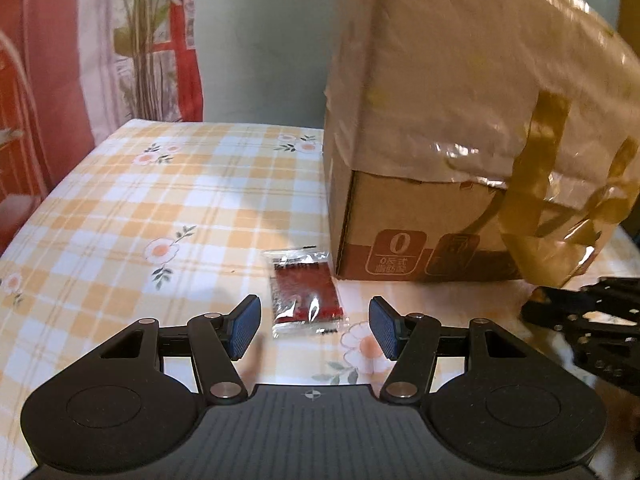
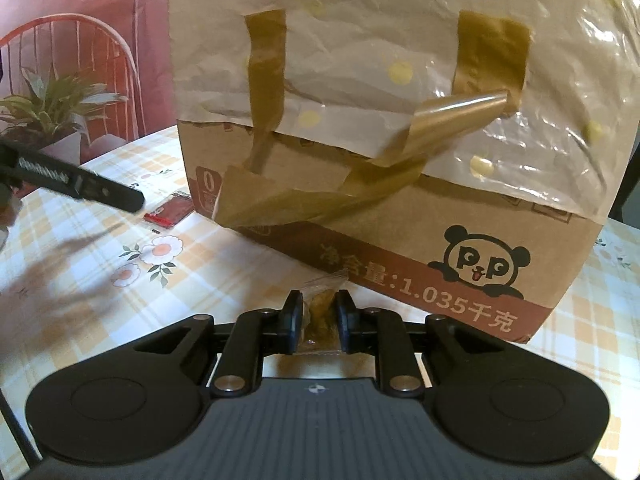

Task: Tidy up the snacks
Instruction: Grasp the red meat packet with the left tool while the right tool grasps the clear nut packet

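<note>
A red snack packet (image 1: 305, 291) in clear wrap lies flat on the checked tablecloth, just left of a cardboard box (image 1: 416, 224). My left gripper (image 1: 314, 326) hovers open over its near end, blue pads (image 1: 243, 326) on either side and clear of it. In the right wrist view the same red packet (image 2: 170, 211) shows far left beside the box (image 2: 400, 216). My right gripper (image 2: 319, 320) is shut on a small brownish snack packet (image 2: 320, 306) in clear wrap, right in front of the box. A beige bag (image 2: 360, 60) with brown handles is draped over the box.
The table carries a yellow checked cloth with flowers (image 1: 160, 200). The left tool's black body (image 2: 76, 182) reaches in from the left in the right wrist view. A potted plant (image 2: 52, 108) and a red chair (image 2: 80, 48) stand beyond the table edge.
</note>
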Demonstrator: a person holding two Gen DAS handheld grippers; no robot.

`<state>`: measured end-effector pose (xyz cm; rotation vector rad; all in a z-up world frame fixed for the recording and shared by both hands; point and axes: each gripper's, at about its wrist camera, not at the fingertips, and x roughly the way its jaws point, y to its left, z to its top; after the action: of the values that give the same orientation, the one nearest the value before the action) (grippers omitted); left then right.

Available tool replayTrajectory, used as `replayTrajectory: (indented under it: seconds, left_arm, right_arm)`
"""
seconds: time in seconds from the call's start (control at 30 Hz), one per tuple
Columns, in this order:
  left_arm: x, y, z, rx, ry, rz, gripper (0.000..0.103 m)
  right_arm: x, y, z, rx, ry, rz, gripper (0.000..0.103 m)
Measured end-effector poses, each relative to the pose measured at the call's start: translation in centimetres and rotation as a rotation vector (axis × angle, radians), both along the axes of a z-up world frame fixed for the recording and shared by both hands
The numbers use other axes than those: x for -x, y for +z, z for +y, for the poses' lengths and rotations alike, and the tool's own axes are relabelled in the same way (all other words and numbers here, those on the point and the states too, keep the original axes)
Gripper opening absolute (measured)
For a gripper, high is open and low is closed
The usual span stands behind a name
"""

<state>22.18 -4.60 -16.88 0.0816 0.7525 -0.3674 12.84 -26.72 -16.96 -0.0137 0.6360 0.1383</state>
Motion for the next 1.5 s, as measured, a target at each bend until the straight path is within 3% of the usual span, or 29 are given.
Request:
replayTrajectory:
  seconds: [0.2, 0.37, 0.67, 0.73, 0.8, 1.5]
  left_arm:
    - [-1.9, -1.3, -0.6, -0.008, 0.041, 0.025, 0.062]
    - [-2.5, -1.9, -1.1, -0.061, 0.047, -0.008, 0.063]
    - [-2.8, -1.9, -1.3, -0.065, 0.037, -0.02, 0.063]
    - [-2.6, -1.8, -1.2, -0.063, 0.04, -0.025, 0.049]
    - [-2.4, -1.8, -1.0, -0.054, 0.034, -0.021, 0.046]
    - [2.6, 0.1, 0.2, 0.046, 0.05, 0.005, 0.043]
  right_arm:
    - [0.0, -0.1, -0.4, -0.032, -0.004, -0.002, 0.02]
    - [0.0, -0.1, -0.5, -0.029, 0.001, 0.007, 0.02]
    - [-0.4, -0.1, -0.6, -0.037, -0.007, 0.02, 0.02]
    - [-0.3, -0.1, -0.7, -0.04, -0.009, 0.017, 0.02]
    - [-0.3, -0.1, -0.7, -0.043, -0.009, 0.016, 0.02]
    - [-0.2, -0.1, -0.8, -0.048, -0.014, 0.013, 0.02]
